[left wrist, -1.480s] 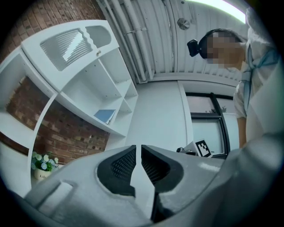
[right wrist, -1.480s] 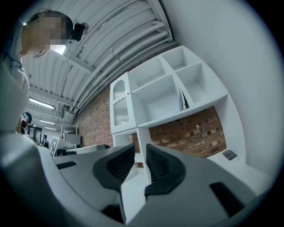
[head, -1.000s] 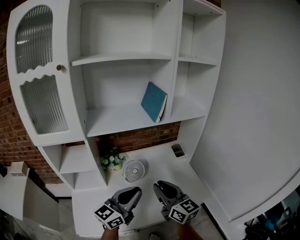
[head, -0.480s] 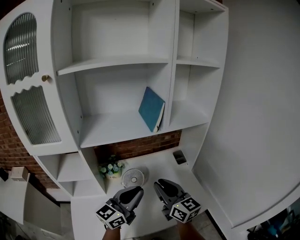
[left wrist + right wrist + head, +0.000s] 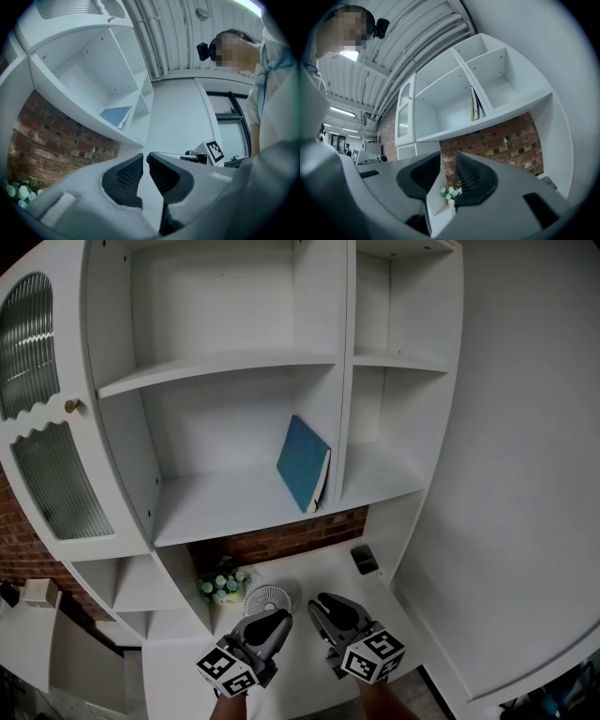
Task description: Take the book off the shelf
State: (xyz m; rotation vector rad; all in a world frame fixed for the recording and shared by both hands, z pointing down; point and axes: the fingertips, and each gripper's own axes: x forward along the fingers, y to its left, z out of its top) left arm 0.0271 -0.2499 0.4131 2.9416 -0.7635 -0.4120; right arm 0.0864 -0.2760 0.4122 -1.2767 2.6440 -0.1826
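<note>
A blue book (image 5: 303,463) stands tilted on the middle shelf (image 5: 225,502), leaning against the upright divider. It also shows in the left gripper view, book (image 5: 115,115), and edge-on in the right gripper view, book (image 5: 475,104). Both grippers hover side by side low over the white counter, well below and in front of the book. My left gripper (image 5: 277,619) has its jaws nearly touching, with nothing between them. My right gripper (image 5: 322,602) shows a clear gap; its jaws have just been opening, with nothing between them.
On the counter (image 5: 309,568) under the shelf stand a small white fan (image 5: 267,599), a pot of flowers (image 5: 222,582) and a small dark object (image 5: 364,559). A brick wall backs the counter. A ribbed glass cabinet door (image 5: 42,474) is at the left.
Both grippers have drifted a little toward the shelf unit, and the head view has shifted so the cabinet door sits further left. The book has not moved.
</note>
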